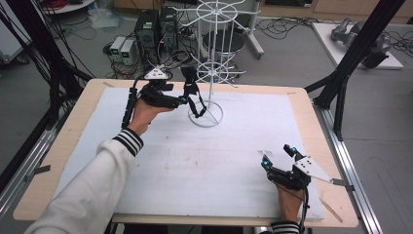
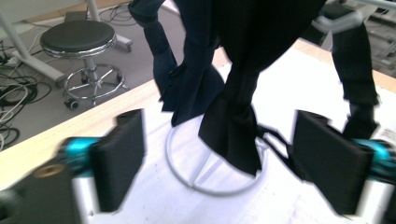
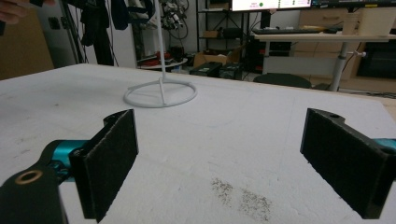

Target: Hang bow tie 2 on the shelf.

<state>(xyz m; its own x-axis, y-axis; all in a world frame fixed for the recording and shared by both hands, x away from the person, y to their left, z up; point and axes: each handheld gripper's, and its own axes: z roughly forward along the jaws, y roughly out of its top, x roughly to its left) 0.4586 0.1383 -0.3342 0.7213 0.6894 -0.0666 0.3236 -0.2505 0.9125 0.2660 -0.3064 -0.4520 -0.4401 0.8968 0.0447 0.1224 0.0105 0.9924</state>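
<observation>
Grippers [image 1: 192, 92] [image 1: 277, 157] apart, both agape.

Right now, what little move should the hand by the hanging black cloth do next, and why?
Probably ease the left gripper forward a little: its jaws stand open, and the black cloth hanging from the white rack lies just ahead, not yet between them.

Tabletop [image 1: 302, 105]: pale wood edge, white mat [image 1: 195, 161] with a dark speckled patch. Wire stand [image 1: 213, 58]: white. Hanging cloth items [image 2: 233, 93]: black and dark navy. Tongs [image 3: 224, 158]: black pads, teal fittings. Sleeve [image 1: 92, 190]: white, black-striped cuff.
</observation>
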